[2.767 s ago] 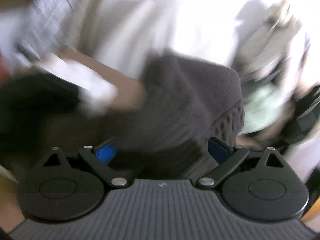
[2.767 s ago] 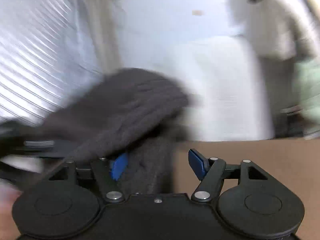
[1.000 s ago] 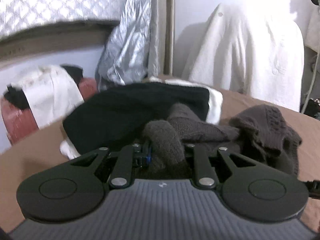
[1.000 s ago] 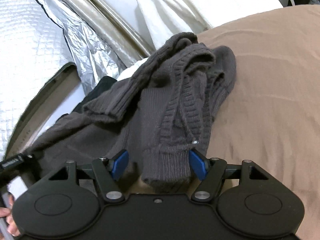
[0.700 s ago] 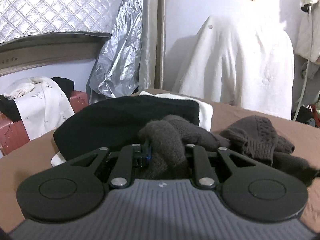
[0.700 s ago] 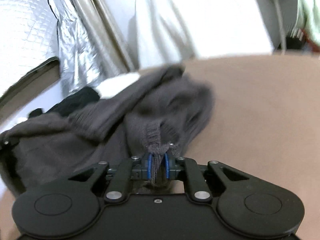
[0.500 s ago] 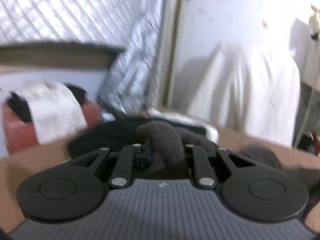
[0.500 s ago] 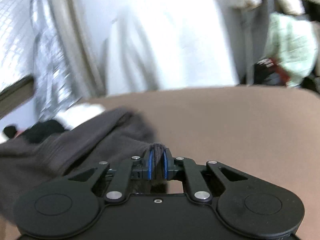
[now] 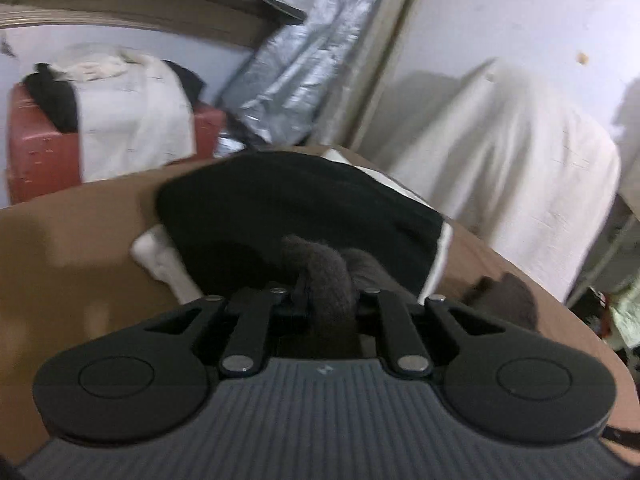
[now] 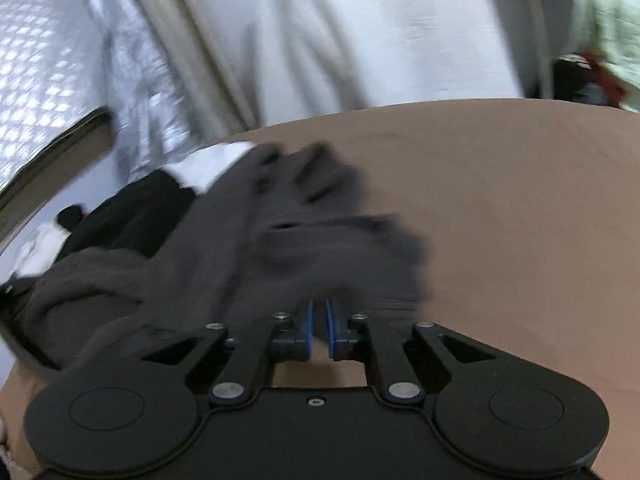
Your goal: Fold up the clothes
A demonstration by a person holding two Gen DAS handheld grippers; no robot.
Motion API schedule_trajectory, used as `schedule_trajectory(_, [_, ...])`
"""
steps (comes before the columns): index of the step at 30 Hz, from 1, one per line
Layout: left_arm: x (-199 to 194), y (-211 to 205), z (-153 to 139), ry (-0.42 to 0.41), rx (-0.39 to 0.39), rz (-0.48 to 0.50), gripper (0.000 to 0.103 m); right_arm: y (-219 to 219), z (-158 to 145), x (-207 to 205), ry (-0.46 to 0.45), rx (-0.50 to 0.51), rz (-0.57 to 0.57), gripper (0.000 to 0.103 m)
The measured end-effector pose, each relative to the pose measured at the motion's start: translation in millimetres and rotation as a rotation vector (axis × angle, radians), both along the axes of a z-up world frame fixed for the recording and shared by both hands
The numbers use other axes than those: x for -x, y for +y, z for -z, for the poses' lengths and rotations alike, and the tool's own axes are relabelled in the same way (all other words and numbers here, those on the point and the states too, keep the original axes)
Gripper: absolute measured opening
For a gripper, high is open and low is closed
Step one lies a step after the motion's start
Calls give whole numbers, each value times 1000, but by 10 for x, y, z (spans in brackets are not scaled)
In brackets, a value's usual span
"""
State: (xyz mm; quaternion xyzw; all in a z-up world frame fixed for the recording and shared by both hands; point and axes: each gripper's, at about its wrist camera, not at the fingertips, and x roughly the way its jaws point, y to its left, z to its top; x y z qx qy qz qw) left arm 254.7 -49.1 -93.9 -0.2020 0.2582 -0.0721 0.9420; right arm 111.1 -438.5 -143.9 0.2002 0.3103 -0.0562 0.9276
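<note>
Blur smears the fuzzy dark grey sweater (image 10: pixel 256 248) in the right view, so its folds are hard to make out. It lies on the brown table (image 10: pixel 520 220), partly over a black cloth (image 9: pixel 296 200) (white cloth peeks out underneath). The left gripper (image 9: pixel 326 300) is clamped on a sweater fold. The right gripper (image 10: pixel 319 330) has just been opening; its 2 blue pads stand slightly apart, with nothing between them.
</note>
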Motion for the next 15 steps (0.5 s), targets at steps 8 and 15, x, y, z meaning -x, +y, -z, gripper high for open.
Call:
schedule_trajectory(8, [83, -112, -31, -103, 95, 156, 30, 667, 236, -950, 79, -37, -172, 63])
schedule_trajectory(15, [-25, -192, 63, -97, 116, 252, 41, 872, 652, -1369, 172, -16, -106, 10])
